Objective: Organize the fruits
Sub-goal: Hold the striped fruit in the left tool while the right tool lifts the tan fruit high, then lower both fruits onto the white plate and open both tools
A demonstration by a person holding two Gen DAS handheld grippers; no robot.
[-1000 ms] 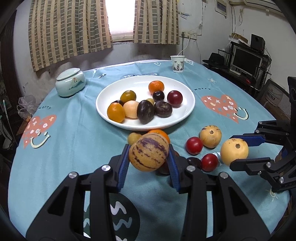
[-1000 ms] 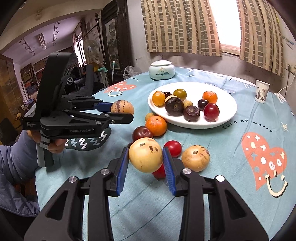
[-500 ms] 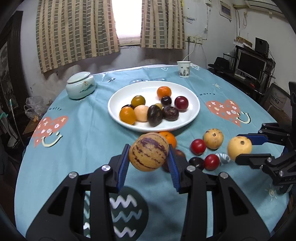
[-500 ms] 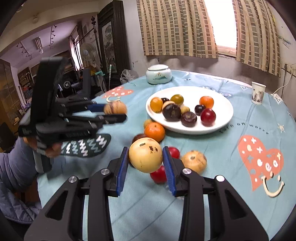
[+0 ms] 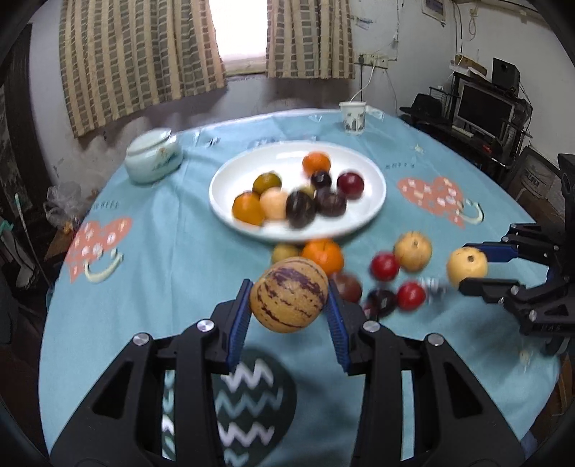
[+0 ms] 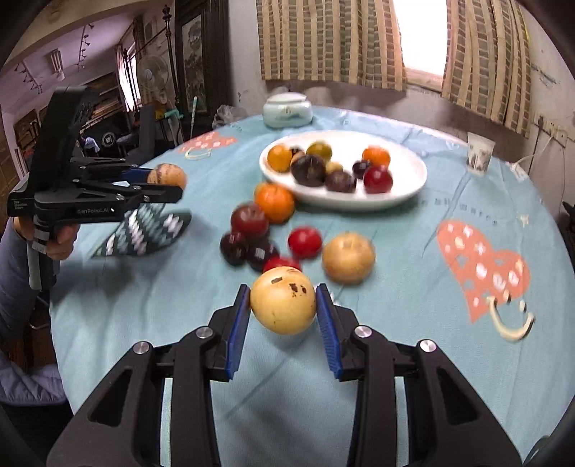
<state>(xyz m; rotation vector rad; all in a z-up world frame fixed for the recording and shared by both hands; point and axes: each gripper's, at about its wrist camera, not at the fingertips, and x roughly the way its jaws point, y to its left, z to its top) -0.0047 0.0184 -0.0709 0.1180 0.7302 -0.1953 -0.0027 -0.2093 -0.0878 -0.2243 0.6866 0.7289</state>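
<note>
Round worktop (image 5: 143, 287) under a light-blue cloth printed with coral hearts. Behind it, a bright window (image 5: 239, 32) (overexposed, nothing visible outside) flanked by beige-and-grey checked fabric curtains (image 5: 136, 61). Off-white plaster wall (image 5: 395, 54), scuffed low down. Dark computer monitor (image 5: 483, 113) on a black rack at right. Standing white fan (image 6: 152, 77) beside dark wooden cabinet (image 6: 201, 57).

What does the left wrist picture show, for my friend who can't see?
The left gripper holds a striped fruit above a blue tablecloth. Behind it, a white plate holds fruit, more lie loose, and the right gripper holds a yellow fruit.
</note>
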